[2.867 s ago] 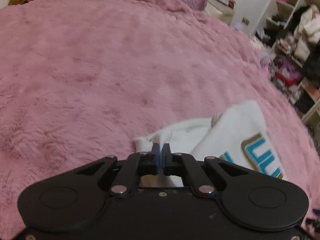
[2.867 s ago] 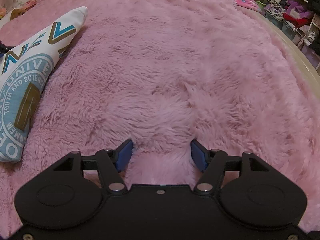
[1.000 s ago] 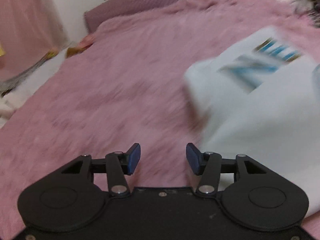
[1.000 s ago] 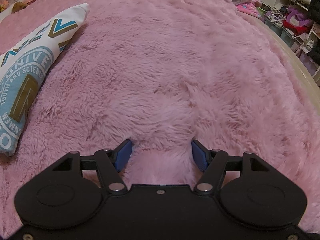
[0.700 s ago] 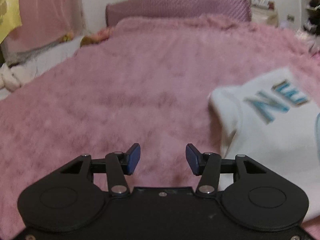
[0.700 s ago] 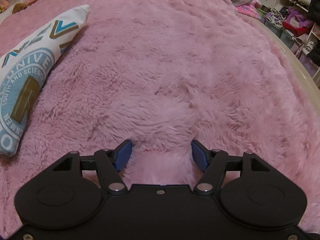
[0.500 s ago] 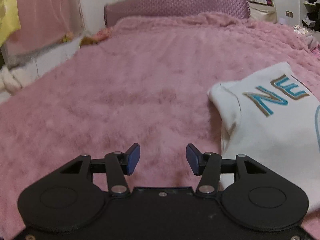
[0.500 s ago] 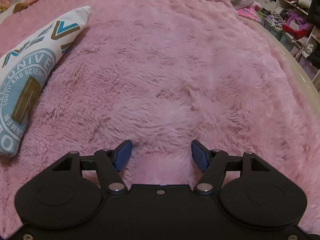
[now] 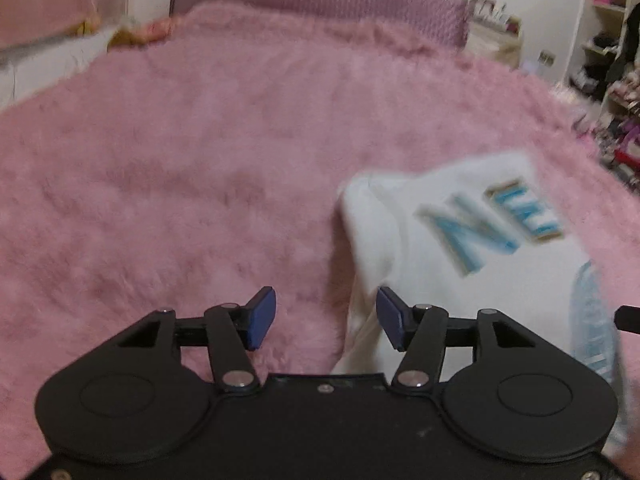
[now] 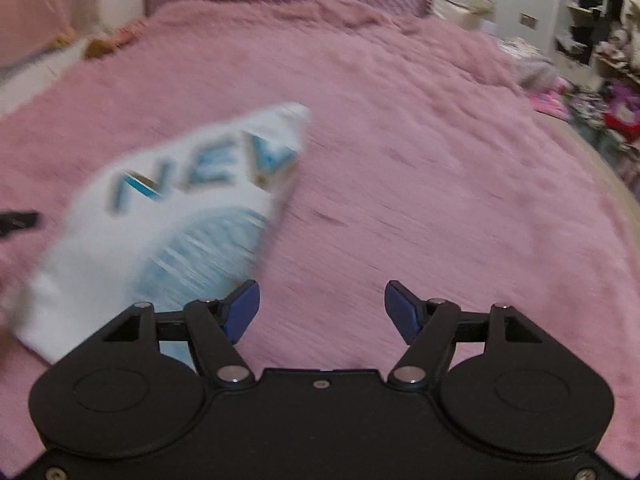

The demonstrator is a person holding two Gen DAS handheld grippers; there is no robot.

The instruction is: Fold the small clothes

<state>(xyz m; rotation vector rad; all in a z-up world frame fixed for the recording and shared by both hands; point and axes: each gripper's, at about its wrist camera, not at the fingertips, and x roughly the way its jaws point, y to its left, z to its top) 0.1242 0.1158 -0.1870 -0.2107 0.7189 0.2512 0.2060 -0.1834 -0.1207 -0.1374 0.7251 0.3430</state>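
1. Left wrist view first: my left gripper (image 9: 323,316) has its jaws apart and widening, nothing pinched, with the near edge of the white printed garment (image 9: 472,264) just beside the right-hand pad.
2. Right wrist view: my right gripper (image 10: 322,312) is the same, jaws spreading and only pink bed blanket (image 10: 420,168) showing between them; the garment (image 10: 172,232) lies off to that gripper's left, on the bed.
3. So the piece sits between my two grippers, folded into a long strip by the look of it, though blur hides the detail.
4. My call: one more fold across the short way is due.
5. To do it well, I'd pinch both near corners through every layer, lift low, and carry them evenly onto the far end.
6. Watch the plush pile; it can drag the bottom layer and skew the edges.
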